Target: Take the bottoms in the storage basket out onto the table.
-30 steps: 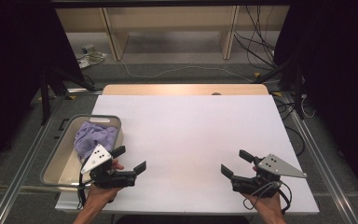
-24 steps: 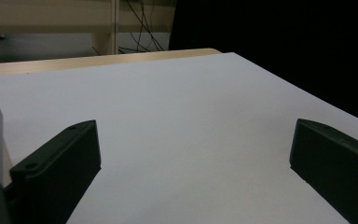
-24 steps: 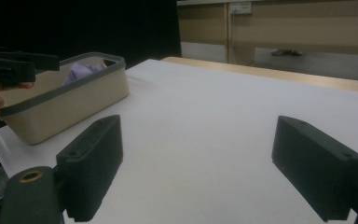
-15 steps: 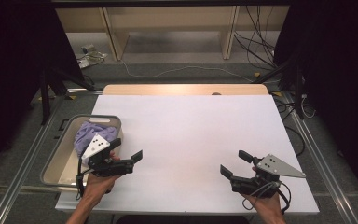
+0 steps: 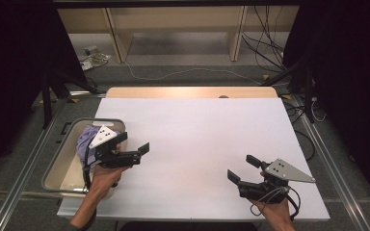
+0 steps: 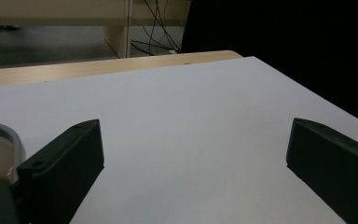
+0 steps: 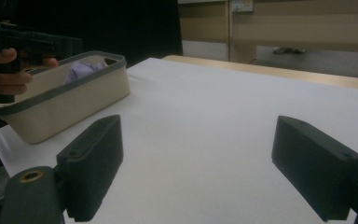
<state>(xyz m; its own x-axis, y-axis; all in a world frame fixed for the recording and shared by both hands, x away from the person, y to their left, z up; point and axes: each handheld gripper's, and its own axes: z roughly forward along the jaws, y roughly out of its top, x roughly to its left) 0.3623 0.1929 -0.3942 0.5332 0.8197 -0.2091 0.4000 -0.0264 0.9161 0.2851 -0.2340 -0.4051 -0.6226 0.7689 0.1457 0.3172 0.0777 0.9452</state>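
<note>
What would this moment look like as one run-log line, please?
left hand-held gripper: open, empty, beside bin | right hand-held gripper: open, empty, over table | purple cloth: in bin

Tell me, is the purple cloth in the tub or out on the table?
In. The purple cloth sits crumpled inside the beige tub, below its grey rim.

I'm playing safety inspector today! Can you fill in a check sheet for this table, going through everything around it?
Surface: white table, bare in the middle, wooden strip at the far edge.
Job's things: purple cloth bunched inside the beige bin at the table's left edge.
Clutter: nothing seen.
Grippers: left tongs open, beside the bin; right tongs open, near the front right.
Cables: a black one trails from each gripper; loose floor cables behind the table.
Surroundings: wooden shelving behind, dark curtains at both sides.
</note>
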